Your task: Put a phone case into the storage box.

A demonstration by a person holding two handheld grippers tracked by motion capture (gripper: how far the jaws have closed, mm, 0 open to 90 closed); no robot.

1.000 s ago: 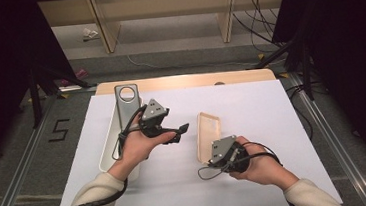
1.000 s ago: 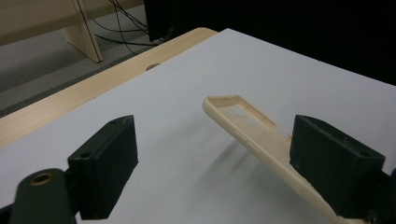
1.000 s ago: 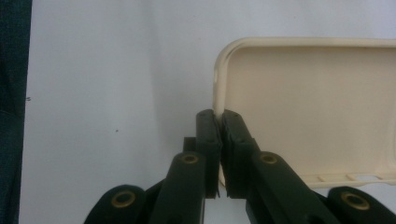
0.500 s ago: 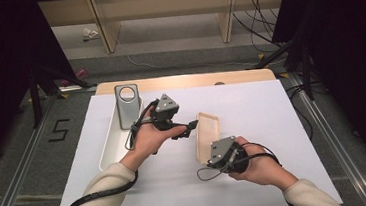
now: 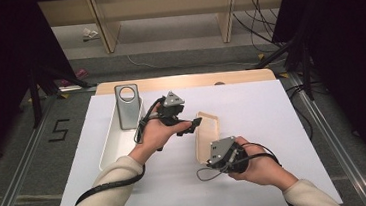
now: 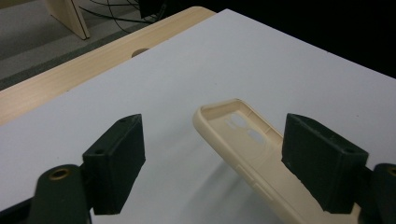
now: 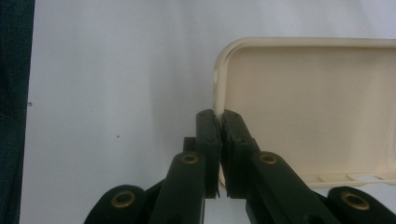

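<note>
A cream phone case (image 5: 207, 135) lies hollow side up in the middle of the white table top. My right gripper (image 5: 212, 153) is shut on the rim of its near end, and in the right gripper view the two jaws pinch the case wall (image 7: 216, 105) at a corner. My left gripper (image 5: 193, 125) is open at the far end of the case. In the left gripper view the cream case (image 6: 243, 137) runs between the spread jaws, its far end lifted a little off the table, with a shadow under it.
A long white tray (image 5: 110, 148) sits at the left of the table, with a grey slab with a round hole (image 5: 127, 107) propped at its far end. The wooden table edge (image 5: 184, 81) runs along the back. Cables trail from both grippers.
My left gripper has moved right, from beside the tray to the far end of the case, with its jaws open. My right gripper has kept its hold and its place.
</note>
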